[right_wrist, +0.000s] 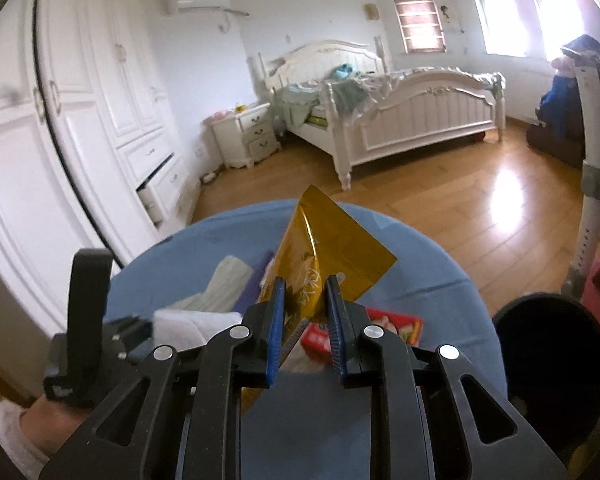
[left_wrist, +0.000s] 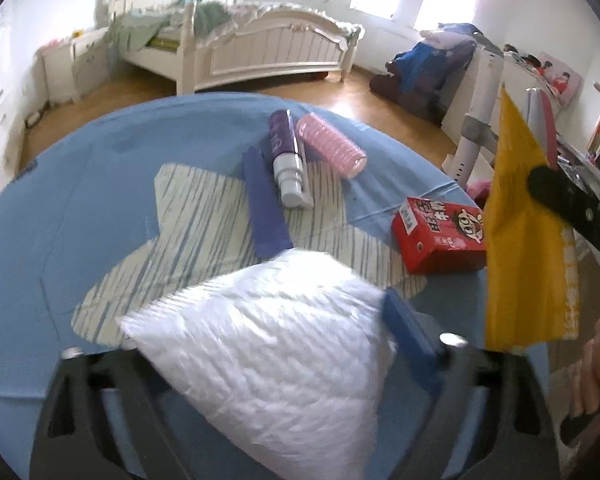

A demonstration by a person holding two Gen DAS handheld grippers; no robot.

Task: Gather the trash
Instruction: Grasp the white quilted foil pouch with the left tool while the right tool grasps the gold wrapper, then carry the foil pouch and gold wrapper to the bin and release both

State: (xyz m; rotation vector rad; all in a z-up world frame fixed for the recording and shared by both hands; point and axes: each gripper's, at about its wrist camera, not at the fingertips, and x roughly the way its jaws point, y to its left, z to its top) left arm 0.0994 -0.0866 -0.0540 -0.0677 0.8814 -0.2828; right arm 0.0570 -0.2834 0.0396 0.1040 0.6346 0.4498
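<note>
Right gripper (right_wrist: 306, 312) pinches the yellow wrapper (right_wrist: 320, 256), held up above the blue table (right_wrist: 432, 280), just right of the red carton (left_wrist: 440, 236). Left gripper (left_wrist: 328, 300) has blue fingers (left_wrist: 410, 336) spread around the white tissue (left_wrist: 268, 344); contact unclear.

Round table (left_wrist: 80, 168) under a blue cloth, bearing a striped star-shaped patch (left_wrist: 204, 216). On it lie a purple-and-white bottle (left_wrist: 286, 160), a pink ribbed roller (left_wrist: 332, 146) just beside it, a dark blue strip (left_wrist: 264, 208) and a red carton (left_wrist: 440, 234) near the edge
</note>
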